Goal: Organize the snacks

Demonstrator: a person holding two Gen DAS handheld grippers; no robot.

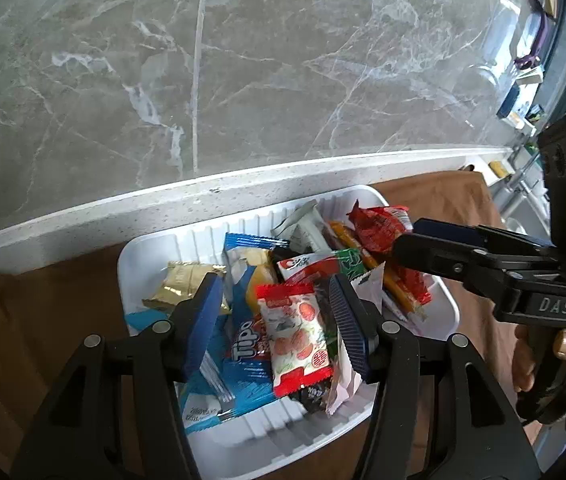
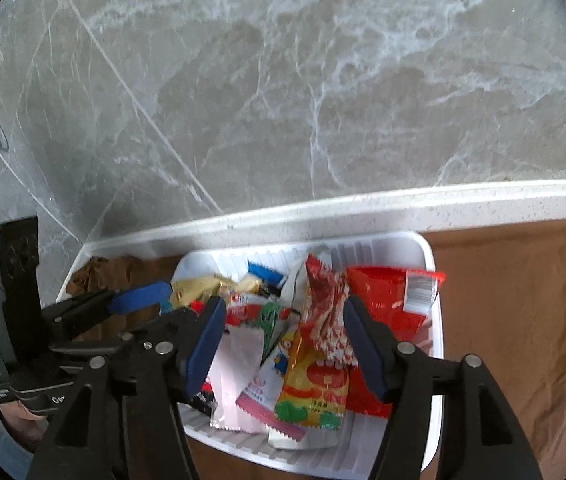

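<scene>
A white ribbed tray [image 1: 155,252] on a brown cloth holds several snack packets: a gold one [image 1: 181,284], a blue Tipo pack [image 1: 243,348], a red-and-white strawberry packet [image 1: 297,336] and a red wrapper [image 1: 379,224]. My left gripper [image 1: 275,320] is open above the tray, its fingers either side of the strawberry packet. My right gripper [image 2: 283,344] is open over the tray [image 2: 427,248], its fingers either side of a yellow-and-red packet [image 2: 315,384] and a red striped one [image 2: 327,308]. The right gripper also shows in the left wrist view [image 1: 415,240], above the red wrapper.
The brown cloth [image 2: 515,320] covers a white speckled counter [image 1: 83,220] against a grey marble wall [image 1: 243,60]. A sink and a shelf of small items [image 1: 523,112] lie at the far right. The left gripper also shows at the left of the right wrist view [image 2: 139,296].
</scene>
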